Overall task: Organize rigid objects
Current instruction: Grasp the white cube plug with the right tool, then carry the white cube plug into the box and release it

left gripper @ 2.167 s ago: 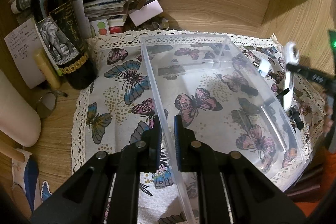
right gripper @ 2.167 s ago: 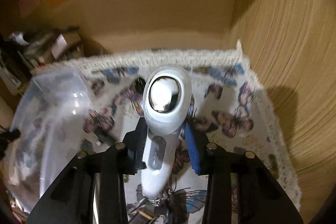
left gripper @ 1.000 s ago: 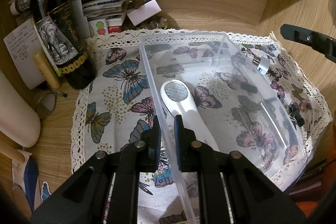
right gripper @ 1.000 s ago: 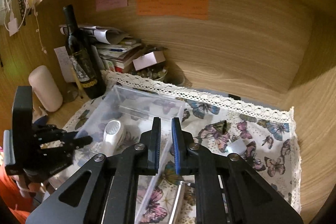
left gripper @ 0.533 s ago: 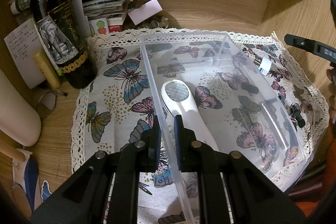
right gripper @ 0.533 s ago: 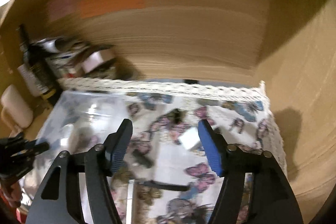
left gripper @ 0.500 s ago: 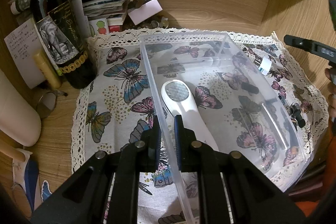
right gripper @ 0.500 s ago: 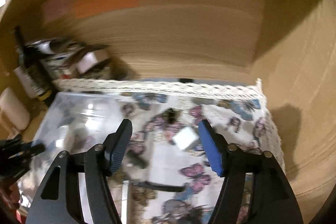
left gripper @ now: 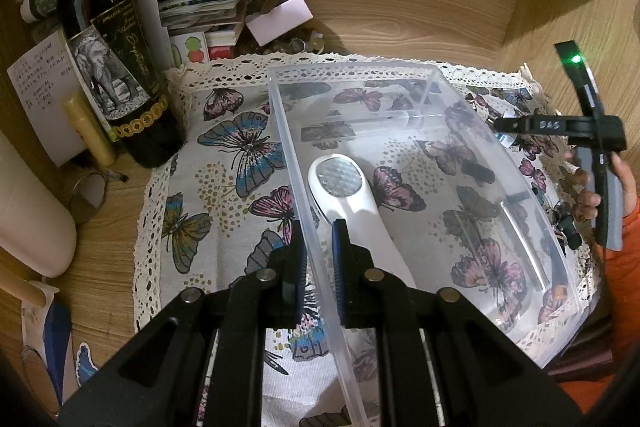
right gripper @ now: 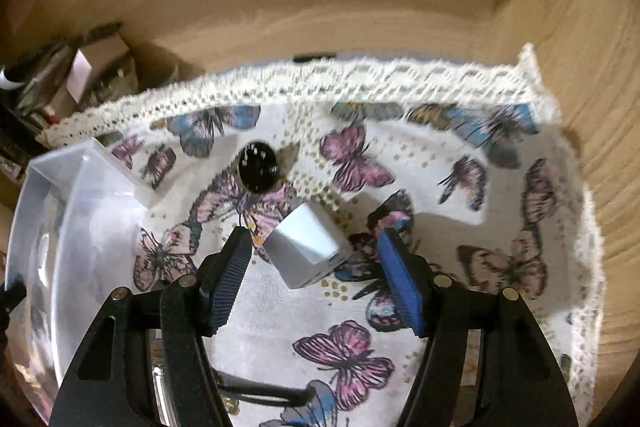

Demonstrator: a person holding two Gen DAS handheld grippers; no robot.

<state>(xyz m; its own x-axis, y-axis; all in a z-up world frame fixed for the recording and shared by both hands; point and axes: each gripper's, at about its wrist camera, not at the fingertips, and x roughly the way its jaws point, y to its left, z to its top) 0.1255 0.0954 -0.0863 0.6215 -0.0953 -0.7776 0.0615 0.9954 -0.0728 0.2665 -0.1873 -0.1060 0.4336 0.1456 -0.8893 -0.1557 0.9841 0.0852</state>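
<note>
Left gripper (left gripper: 319,259): low centre of the left wrist view, its two pads pinched on the near long wall of the clear plastic bin (left gripper: 472,115), one pad outside the wall and one inside.
Clear plastic bin: fills the middle and right of the left wrist view, resting on the butterfly cloth (left gripper: 224,163); in the right wrist view it shows only at the left edge (right gripper: 80,211).
White handheld device (left gripper: 352,195): lies inside the bin along the gripped wall, its round textured head toward the top of the frame, its handle running down toward the left gripper's inner pad.
Right gripper (right gripper: 314,267): lower centre of the right wrist view, jaws standing well apart over the cloth with nothing clamped.
White block (right gripper: 306,245): a small boxy white thing on the cloth, tilted corner-on, between the right gripper's blue pads; neither pad seems to touch it, though motion blur makes that hard to be sure of.
Black round object (right gripper: 258,169): on the cloth above and left of the white block, clear of the bin's corner.
Hand (left gripper: 600,187): at the right edge of the left wrist view, wrapped round the right tool's handle, beside the bin's far wall.
Wine bottle (left gripper: 116,67): upright at the upper left of the left wrist view, at the cloth's lace edge.
Papers and boxes (left gripper: 200,7): heaped against the wooden back wall, top of frame.
</note>
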